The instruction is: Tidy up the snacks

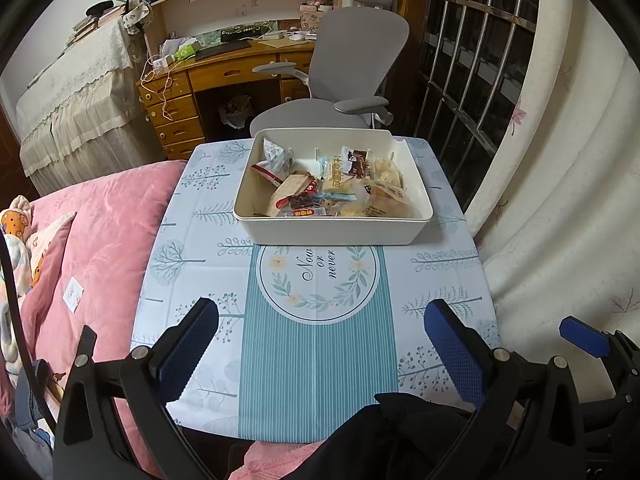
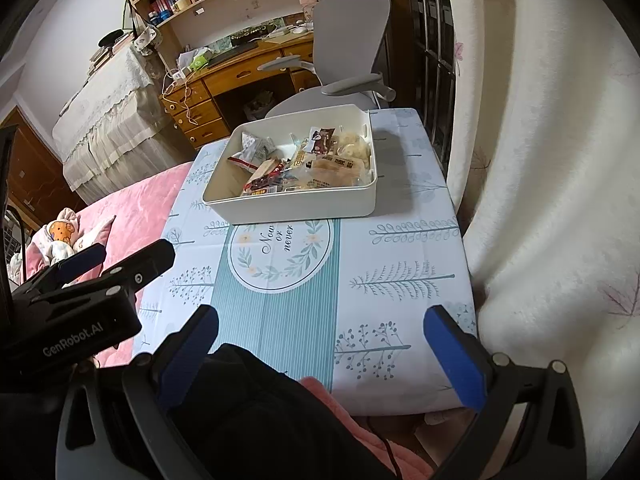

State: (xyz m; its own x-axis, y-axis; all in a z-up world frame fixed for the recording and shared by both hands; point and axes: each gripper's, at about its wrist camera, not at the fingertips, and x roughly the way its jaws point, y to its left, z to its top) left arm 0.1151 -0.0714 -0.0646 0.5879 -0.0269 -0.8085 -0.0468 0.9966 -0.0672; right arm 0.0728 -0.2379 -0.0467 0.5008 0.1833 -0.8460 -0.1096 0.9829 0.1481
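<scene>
The white bin (image 1: 332, 224) of snacks (image 1: 332, 190) sits at the table's (image 1: 192, 240) far end, straight ahead of both grippers (neither clearly nearer), left gripper (image 1: 320, 344) and right gripper (image 2: 320, 344) gaping empty above the near edge.

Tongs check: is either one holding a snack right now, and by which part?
Nothing is held. The left tongs and right tongs are both open and empty over the table; the snacks all lie in the white bin.

Snack-filled white bin (image 2: 296, 200) on tablecloth (image 2: 400, 280), beyond spread, empty jaws
</scene>
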